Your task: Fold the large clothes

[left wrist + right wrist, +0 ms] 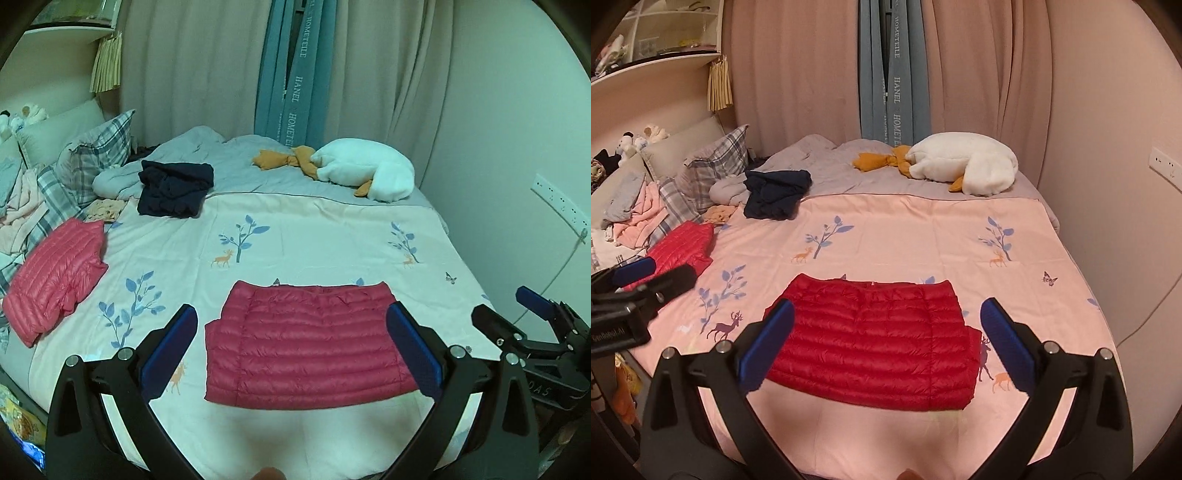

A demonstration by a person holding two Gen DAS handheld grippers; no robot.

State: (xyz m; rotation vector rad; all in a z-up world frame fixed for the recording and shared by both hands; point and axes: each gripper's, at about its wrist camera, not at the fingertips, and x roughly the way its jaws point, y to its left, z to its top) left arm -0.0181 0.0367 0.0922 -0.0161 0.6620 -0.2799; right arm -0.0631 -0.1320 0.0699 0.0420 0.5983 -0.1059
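- Between the left fingers point(291, 345): nothing; spread wide, released, hanging clear above the bed point(332, 229).
- Right fingers point(886, 341): likewise spread and empty, off the cloth.
- Red jacket point(306, 347): folded to a flat rectangle on the sheet, ahead of and below both pairs; long axis left to right, across the pointing line.
- Nearness: jacket sits about midway; neither hand clearly closer.
- Second red jacket point(55, 280): folded, well to the left, on the left hand's side.
- Dark garment point(173, 188): crumpled, further back left; judged the next piece.
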